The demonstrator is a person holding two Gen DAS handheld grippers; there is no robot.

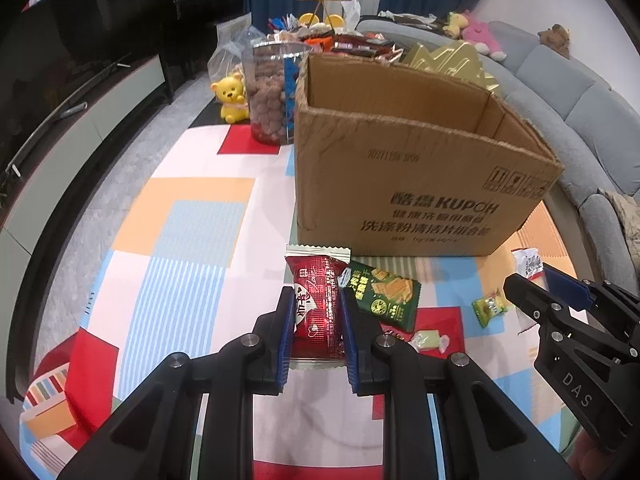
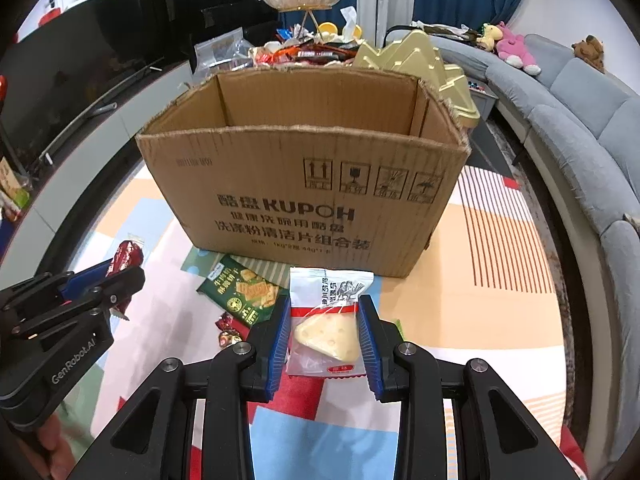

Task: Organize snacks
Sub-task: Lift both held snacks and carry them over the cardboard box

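Note:
My left gripper [image 1: 317,300] is shut on a red snack packet [image 1: 318,312], held above the patterned tablecloth in front of the open cardboard box [image 1: 420,184]. My right gripper [image 2: 323,312] is shut on a white-and-clear packet with a yellow cheese-shaped snack [image 2: 326,332], in front of the same box [image 2: 304,184]. A green cracker packet [image 1: 390,296] lies on the cloth between them; it also shows in the right wrist view [image 2: 244,292]. In the left wrist view the right gripper [image 1: 560,300] is at the right. In the right wrist view the left gripper [image 2: 120,280] is at the left.
A small green candy packet [image 1: 490,308], a pale wrapped candy [image 1: 430,340] and red wrapped candies [image 2: 228,330] lie on the cloth. A clear jar of brown balls [image 1: 272,96], a yellow bear [image 1: 230,96], a gold tray [image 2: 432,68] and a snack pile stand behind the box. A grey sofa [image 2: 580,112] runs along the right.

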